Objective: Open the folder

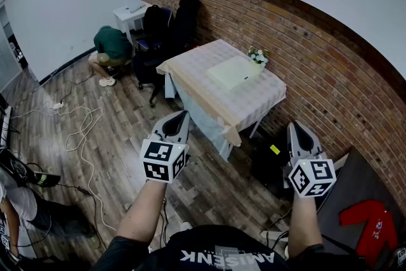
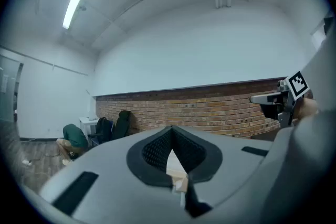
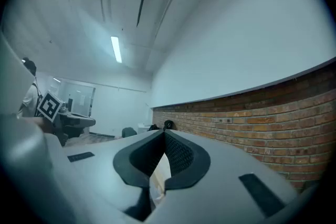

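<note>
1. Clock read on the head view, 12 at top. Nearest, at 6: the wearer's black shirt point(image 1: 219, 254), with both forearms stretched forward.
2. Left gripper point(image 1: 183, 115) at 7 and right gripper point(image 1: 295, 126) at 4. Both are held level with jaws pressed together and nothing between them. Only far-off cloth shows through the slit.
3. Wood floor point(image 1: 209, 190) between the grippers and the surface is bare, so the straight path is free. A loose cable point(image 1: 84, 130) snakes at 9. Judgement: a sidestep left could snag a foot.
4. A black box point(image 1: 269, 160) sits under the near corner of the surface at 4, and a dark bench with a red item point(image 1: 368, 220) at 5. Room on the right is tight.
5. The surface point(image 1: 196, 70) at 12 carries a checked cloth hanging over its edges. The folder point(image 1: 233, 72) lies flat and closed on its far-right part, well apart from both grippers.
6. Flowers point(image 1: 257, 56) stand just beside the folder's far corner. Risk: a swinging cover or gripper tips them.
7. Risk: closed jaws cannot get under a thin cover, and may pinch and drag the cloth instead.
8. Farthest: chairs point(image 1: 166, 25) and a crouching person point(image 1: 111, 47) at 11. A brick wall point(image 1: 317, 54) bounds the right side.
</note>
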Tool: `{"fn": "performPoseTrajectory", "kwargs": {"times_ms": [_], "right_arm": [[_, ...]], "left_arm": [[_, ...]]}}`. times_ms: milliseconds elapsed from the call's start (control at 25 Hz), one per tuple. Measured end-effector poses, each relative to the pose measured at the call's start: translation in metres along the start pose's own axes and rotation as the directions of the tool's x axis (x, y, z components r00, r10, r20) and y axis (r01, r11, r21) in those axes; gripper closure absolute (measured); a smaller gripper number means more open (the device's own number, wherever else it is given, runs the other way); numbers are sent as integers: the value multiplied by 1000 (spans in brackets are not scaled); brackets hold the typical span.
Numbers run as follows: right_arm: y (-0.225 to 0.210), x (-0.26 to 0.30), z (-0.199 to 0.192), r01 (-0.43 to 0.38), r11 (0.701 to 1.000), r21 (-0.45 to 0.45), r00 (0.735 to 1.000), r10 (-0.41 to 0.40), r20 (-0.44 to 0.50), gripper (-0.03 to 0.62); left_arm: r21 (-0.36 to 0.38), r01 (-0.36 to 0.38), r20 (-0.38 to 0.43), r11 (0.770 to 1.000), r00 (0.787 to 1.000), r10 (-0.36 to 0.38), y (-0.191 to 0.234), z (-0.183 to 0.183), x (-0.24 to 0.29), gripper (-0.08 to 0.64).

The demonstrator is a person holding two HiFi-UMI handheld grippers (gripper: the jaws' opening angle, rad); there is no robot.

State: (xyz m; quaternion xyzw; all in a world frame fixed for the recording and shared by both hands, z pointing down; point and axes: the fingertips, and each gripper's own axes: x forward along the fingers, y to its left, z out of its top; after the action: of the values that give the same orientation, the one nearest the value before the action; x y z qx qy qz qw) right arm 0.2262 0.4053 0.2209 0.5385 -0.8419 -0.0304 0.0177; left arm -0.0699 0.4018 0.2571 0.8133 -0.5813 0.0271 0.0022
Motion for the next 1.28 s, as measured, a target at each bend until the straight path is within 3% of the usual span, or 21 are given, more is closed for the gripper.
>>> {"fn": "performPoseTrajectory", "kwargs": {"times_ms": [160,520,720,880,1280], "right_arm": [[-2,6,5,-10,999,39,1000,10,5,553],[-5,7,7,12,999,49,1000,-13,13,553],[2,9,10,16,998,55,1000,-17,23,552],[6,13,7,33,997,66,999,-35,23,552],[37,37,6,55,993,102,998,-57,15,552]], "left_arm": [[-39,27,35,999,999,-26,2,8,2,548],[-26,41,60,999,997,-40,4,18,4,548],[-10,1,70,1000,998,-1,13,26,1,548],[-66,24,66,998,998,-19,16,21,-3,548],[-16,56,98,998,994,-54,47,24,-7,548]]}}
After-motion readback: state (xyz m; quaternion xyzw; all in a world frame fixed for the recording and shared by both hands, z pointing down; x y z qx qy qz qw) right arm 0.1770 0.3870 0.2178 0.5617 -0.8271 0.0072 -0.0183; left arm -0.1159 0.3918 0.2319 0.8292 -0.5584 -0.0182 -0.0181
